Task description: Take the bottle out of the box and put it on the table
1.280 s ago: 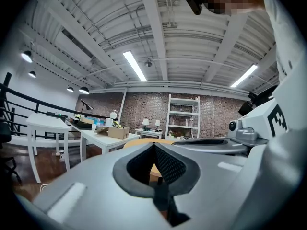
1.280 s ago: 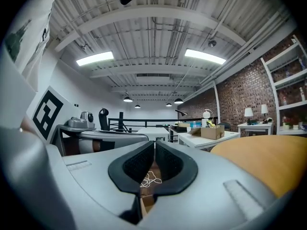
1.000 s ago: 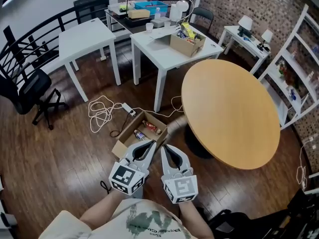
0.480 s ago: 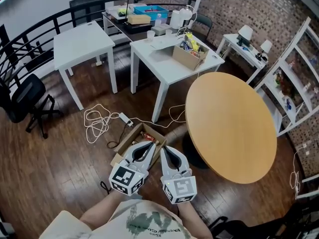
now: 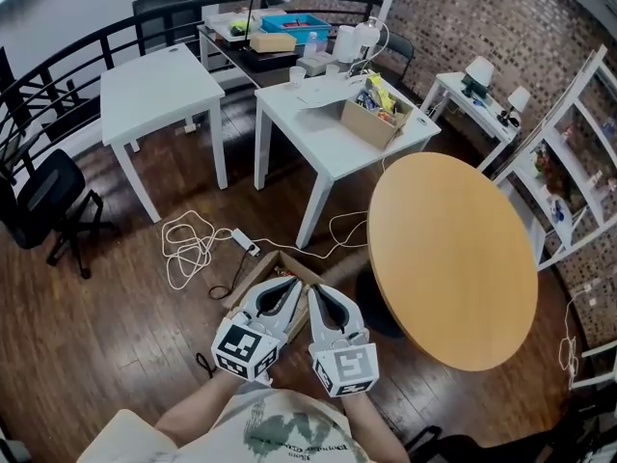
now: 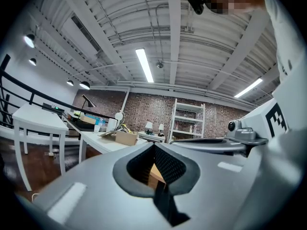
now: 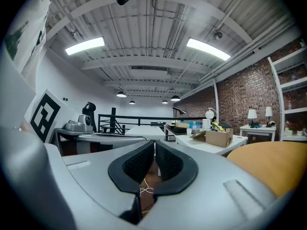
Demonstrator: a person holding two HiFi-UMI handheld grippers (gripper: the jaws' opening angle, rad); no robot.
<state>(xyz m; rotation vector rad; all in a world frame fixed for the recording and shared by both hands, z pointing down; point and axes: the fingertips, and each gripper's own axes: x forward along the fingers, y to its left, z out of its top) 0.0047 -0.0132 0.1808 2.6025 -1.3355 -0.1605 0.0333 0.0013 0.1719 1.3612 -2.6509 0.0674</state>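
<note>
In the head view an open cardboard box [image 5: 265,266] lies on the dark wooden floor, mostly covered by my two grippers. The bottle is hidden under them. My left gripper [image 5: 292,280] and right gripper [image 5: 313,288] are held side by side, level, above the box, both shut with nothing between the jaws. The left gripper [image 6: 154,146] looks toward the white tables and the brick wall in its own view. The right gripper [image 7: 154,143] looks over the floor in its own view. The round wooden table [image 5: 453,258] stands to the right; its top [image 7: 268,162] also shows in the right gripper view.
A white table [image 5: 328,138] beyond the floor box carries another cardboard box [image 5: 371,122] with packets. A coiled white cable [image 5: 188,244] and power strip [image 5: 241,242] lie left of the floor box. An office chair [image 5: 48,201] is far left, white shelves [image 5: 569,191] on the right.
Both grippers have advanced over the floor box, which now lies mostly beneath them with its contents hidden. The round table has drawn closer on the right. The jaws stayed shut.
</note>
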